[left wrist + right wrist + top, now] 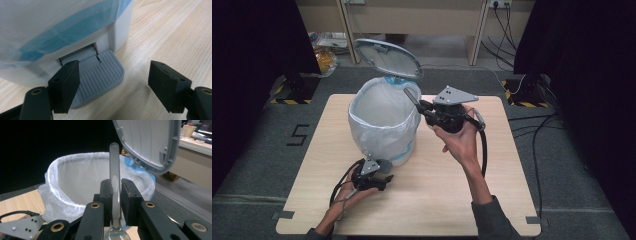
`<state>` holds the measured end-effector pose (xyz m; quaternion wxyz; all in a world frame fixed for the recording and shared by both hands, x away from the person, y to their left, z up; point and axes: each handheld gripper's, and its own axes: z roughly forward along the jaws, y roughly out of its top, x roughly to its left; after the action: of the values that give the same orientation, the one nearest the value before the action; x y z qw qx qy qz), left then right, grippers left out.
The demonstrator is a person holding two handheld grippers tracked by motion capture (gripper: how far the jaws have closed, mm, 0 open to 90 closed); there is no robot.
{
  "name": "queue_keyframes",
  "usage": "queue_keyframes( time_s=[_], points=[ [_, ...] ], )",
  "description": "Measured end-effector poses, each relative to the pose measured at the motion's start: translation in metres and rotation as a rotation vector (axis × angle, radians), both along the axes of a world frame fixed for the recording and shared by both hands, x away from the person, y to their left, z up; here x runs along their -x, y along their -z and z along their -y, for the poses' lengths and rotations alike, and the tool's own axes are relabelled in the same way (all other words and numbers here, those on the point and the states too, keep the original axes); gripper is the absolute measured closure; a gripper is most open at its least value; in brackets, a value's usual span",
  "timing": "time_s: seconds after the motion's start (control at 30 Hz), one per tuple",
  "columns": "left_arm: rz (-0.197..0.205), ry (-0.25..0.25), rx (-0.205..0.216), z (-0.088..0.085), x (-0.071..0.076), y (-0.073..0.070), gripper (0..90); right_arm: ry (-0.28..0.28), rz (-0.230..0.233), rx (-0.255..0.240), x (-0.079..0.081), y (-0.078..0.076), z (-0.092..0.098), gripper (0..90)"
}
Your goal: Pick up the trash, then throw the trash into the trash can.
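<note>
The bin (pixel 384 122) stands in the middle of the tabletop (pixel 452 190), and its mouth is wide open. Its lid (pixel 387 57) stands up at the back and blocks that side. The left hand-held gripper (pixel 384 179) sits by the pedal (pixel 100 77) in front. The near right tabletop is bare.

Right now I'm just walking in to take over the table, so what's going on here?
A person is throwing away a clear plastic spoon. The right gripper is shut on its handle, holding it at the rim of the bag-lined pedal bin. The left gripper, jaws open, sits low at the bin's foot pedal, one jaw over it, and the lid stands open. The spoon has not been dropped yet.
</note>
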<state>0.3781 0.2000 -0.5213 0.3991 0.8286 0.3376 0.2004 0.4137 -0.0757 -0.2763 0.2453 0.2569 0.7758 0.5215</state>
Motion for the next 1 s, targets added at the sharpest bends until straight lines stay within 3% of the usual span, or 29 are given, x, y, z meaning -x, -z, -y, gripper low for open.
queue_keyframes(
  time_s=[0.63,1.0],
  points=[
    [0.001,0.008,-0.006,0.000,0.000,0.000,25.4,-0.043,0.016,0.033,-0.014,-0.017,-0.040,79.6],
    [0.002,0.011,-0.015,-0.001,0.000,0.000,25.7,-0.050,0.005,0.052,-0.033,-0.016,-0.066,79.7]
  ],
)
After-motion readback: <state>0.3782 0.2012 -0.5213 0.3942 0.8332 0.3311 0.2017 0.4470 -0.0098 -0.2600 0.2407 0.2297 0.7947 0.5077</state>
